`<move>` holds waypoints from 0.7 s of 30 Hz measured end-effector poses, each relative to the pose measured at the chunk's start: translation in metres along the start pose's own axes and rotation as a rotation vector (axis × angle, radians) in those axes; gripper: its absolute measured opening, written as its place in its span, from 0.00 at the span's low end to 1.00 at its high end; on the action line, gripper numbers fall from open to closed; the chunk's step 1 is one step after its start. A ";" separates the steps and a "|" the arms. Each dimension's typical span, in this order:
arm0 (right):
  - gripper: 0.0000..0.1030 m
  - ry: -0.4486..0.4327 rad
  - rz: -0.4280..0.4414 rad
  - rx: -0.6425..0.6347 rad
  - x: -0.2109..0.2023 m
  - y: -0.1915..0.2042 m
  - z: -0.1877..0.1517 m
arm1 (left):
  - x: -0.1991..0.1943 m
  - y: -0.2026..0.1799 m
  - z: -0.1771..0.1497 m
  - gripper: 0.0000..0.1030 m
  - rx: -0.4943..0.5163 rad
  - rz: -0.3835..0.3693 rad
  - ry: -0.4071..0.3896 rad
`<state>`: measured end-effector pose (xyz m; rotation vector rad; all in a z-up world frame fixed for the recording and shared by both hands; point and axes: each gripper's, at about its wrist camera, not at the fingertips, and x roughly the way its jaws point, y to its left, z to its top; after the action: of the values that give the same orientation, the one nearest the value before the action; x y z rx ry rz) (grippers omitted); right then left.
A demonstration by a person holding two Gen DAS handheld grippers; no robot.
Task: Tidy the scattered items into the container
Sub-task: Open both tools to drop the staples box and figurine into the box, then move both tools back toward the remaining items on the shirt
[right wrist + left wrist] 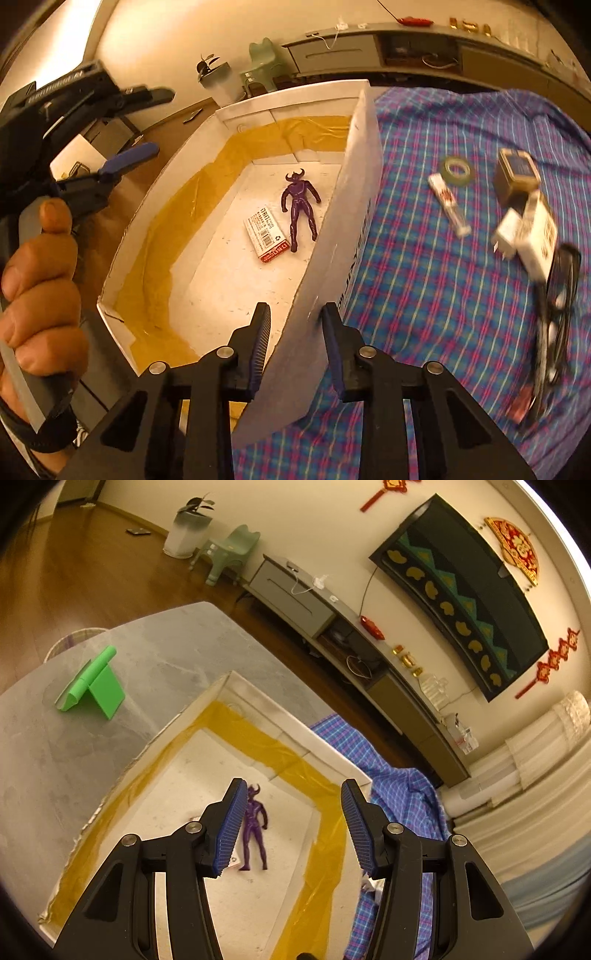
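A white cardboard box (240,110) lined with yellow tape holds a purple horned figure (301,203) and a small red-and-white packet (267,236). My right gripper (295,328) straddles the box's tall side flap (354,192); the flap stands between the jaws, touching the right pad, while a gap shows at the left pad. My left gripper (295,823) hangs open and empty over the box (266,705), above the figure (255,823). In the right wrist view the left gripper (153,123) sits at the upper left in a hand (37,280).
On the blue plaid cloth (424,277) lie a tape roll (458,170), a white tube (448,205), a dark cube (517,173), a white plug and carton (524,229) and a black cable (557,306). A green stand (92,686) sits on the grey table (44,760).
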<state>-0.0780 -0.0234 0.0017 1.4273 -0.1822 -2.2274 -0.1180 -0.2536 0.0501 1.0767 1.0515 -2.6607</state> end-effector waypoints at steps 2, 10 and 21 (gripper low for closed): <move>0.30 0.003 0.009 0.025 0.000 0.002 -0.005 | -0.003 -0.005 -0.003 0.54 0.011 0.000 0.002; 0.33 0.006 0.072 0.081 -0.009 0.000 -0.018 | -0.016 -0.023 -0.013 0.54 0.075 0.021 -0.012; 0.47 -0.159 0.058 -0.253 -0.074 -0.003 -0.037 | -0.023 -0.057 -0.035 0.54 0.176 0.013 -0.009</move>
<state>-0.0211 0.0192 0.0446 1.0993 0.0062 -2.2256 -0.0979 -0.1925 0.0792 1.0951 0.8183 -2.7879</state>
